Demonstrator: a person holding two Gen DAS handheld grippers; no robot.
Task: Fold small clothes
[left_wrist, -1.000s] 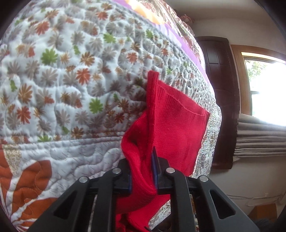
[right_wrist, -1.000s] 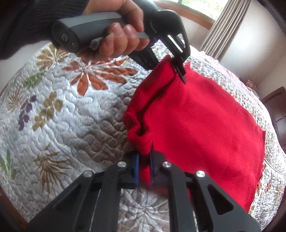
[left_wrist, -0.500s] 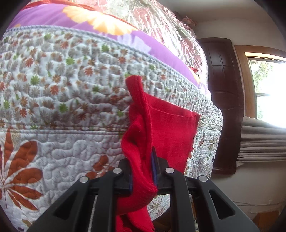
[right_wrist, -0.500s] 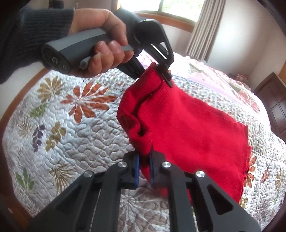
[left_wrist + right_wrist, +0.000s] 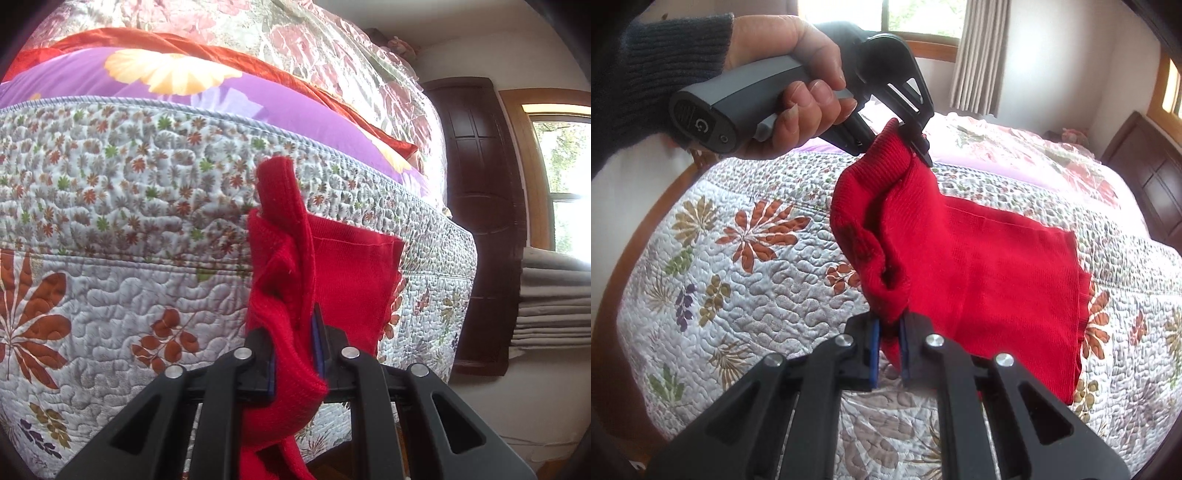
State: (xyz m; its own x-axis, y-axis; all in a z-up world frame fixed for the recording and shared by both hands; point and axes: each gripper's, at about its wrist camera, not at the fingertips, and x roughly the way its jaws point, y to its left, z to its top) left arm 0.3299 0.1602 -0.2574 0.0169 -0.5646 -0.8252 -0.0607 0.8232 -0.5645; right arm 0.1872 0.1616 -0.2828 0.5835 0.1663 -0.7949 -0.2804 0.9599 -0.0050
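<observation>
A small red knit garment (image 5: 990,266) hangs lifted at one edge above the quilted floral bedspread (image 5: 746,273), its far part still lying on the bed. My right gripper (image 5: 888,339) is shut on the bunched near corner. My left gripper (image 5: 918,142), held by a hand (image 5: 798,92), pinches the other corner of the same edge, higher up. In the left wrist view the left gripper (image 5: 293,354) is shut on the thick red fabric (image 5: 347,280), which drapes down past the jaws.
A purple floral cover (image 5: 192,92) and a pink floral blanket (image 5: 332,48) lie further up the bed. A dark wooden headboard (image 5: 480,206) stands at the far end, a window (image 5: 565,177) and curtain (image 5: 979,51) beyond. Folded grey cloths (image 5: 554,302) lie stacked at the right.
Both grippers have risen and pulled back with the garment's edge. More of the red cloth hangs off the bedspread, and the purple cover has come into the left wrist view.
</observation>
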